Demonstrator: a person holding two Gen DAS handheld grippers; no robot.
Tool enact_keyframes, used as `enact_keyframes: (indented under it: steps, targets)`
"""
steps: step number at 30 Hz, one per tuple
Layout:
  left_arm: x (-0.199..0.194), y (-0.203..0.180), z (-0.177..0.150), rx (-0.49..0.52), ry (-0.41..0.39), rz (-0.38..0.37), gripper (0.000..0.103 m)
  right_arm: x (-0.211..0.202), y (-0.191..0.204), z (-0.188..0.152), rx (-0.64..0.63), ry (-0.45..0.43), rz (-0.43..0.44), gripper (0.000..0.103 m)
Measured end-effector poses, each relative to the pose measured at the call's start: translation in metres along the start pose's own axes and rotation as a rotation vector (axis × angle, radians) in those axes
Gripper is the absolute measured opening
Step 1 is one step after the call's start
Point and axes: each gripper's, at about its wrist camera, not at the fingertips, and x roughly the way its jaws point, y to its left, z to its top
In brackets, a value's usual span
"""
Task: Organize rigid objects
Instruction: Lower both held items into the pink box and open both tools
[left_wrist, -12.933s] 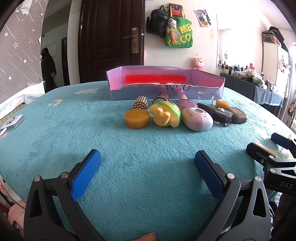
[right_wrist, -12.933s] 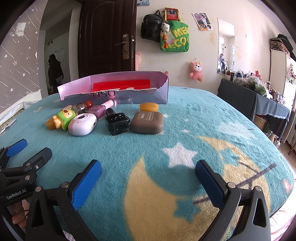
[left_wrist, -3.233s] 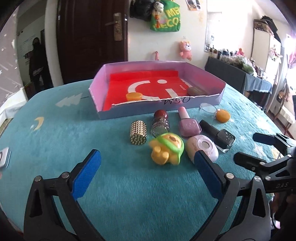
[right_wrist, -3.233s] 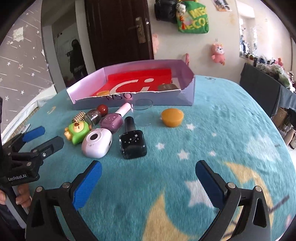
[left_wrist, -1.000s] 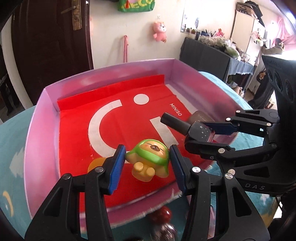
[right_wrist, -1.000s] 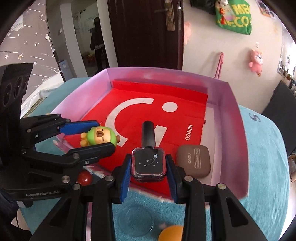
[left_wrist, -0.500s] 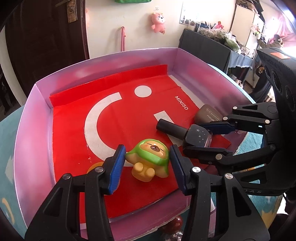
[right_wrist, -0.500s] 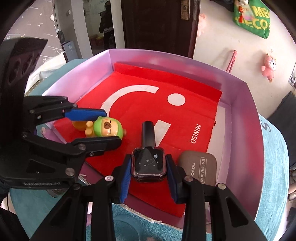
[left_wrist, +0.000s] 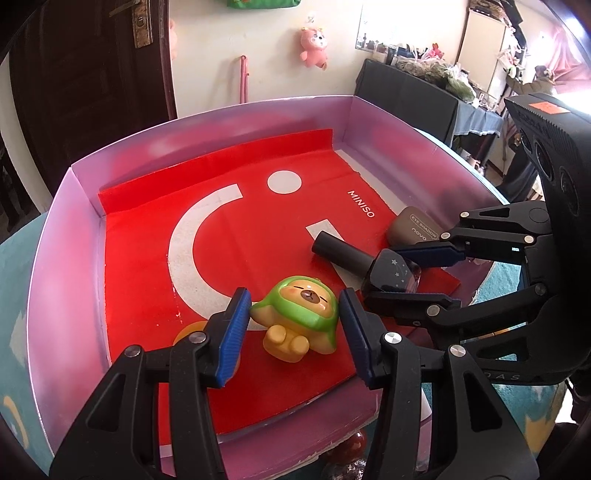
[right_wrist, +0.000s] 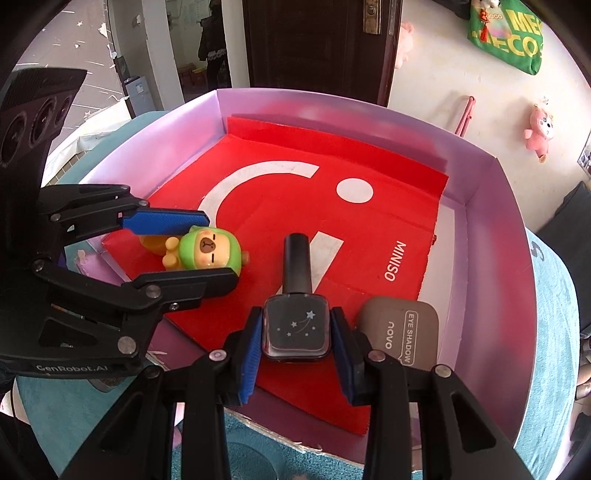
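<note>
A pink box (left_wrist: 59, 258) with a red MINISO liner sits on the teal cloth; it also shows in the right wrist view (right_wrist: 517, 229). My left gripper (left_wrist: 293, 325) straddles a green-hooded bear toy (left_wrist: 299, 314) that rests on the liner; small gaps show between pads and toy. My right gripper (right_wrist: 295, 350) straddles a black nail polish bottle (right_wrist: 297, 314) lying on the liner, its pads slightly off the glass. The bear (right_wrist: 207, 254) and the left gripper (right_wrist: 177, 251) also show in the right wrist view. The bottle (left_wrist: 369, 266) also shows in the left wrist view.
A brown eye shadow case (right_wrist: 402, 332) lies in the box beside the bottle. An orange round piece (left_wrist: 188, 332) lies in the box left of the bear. A dark red-capped bottle (left_wrist: 347, 450) and a clear dish (right_wrist: 251, 461) lie on the cloth outside the front wall.
Both grippers have lowered their objects onto the red liner and their jaws have widened a little, so the bear and the bottle now rest in the box.
</note>
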Motion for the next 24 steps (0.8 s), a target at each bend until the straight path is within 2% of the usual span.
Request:
enact_keyframes:
  steps: [8, 16, 18, 24]
  targets:
    - [-0.002, 0.001, 0.000, -0.017, -0.007, -0.035, 0.057, 0.002, -0.001, 0.001, 0.001, 0.002, 0.005, 0.038]
    - [-0.010, 0.000, 0.002, -0.026, -0.031, -0.025, 0.061, 0.001, -0.001, 0.001, 0.004, 0.001, 0.008, 0.038]
    - [-0.014, 0.000, 0.002, -0.032, -0.039, -0.023, 0.068, 0.000, -0.001, 0.000, 0.006, 0.001, 0.006, 0.038]
    - [-0.032, -0.001, -0.002, -0.040, -0.077, -0.016, 0.070, -0.005, -0.001, -0.001, 0.011, 0.000, 0.001, 0.038]
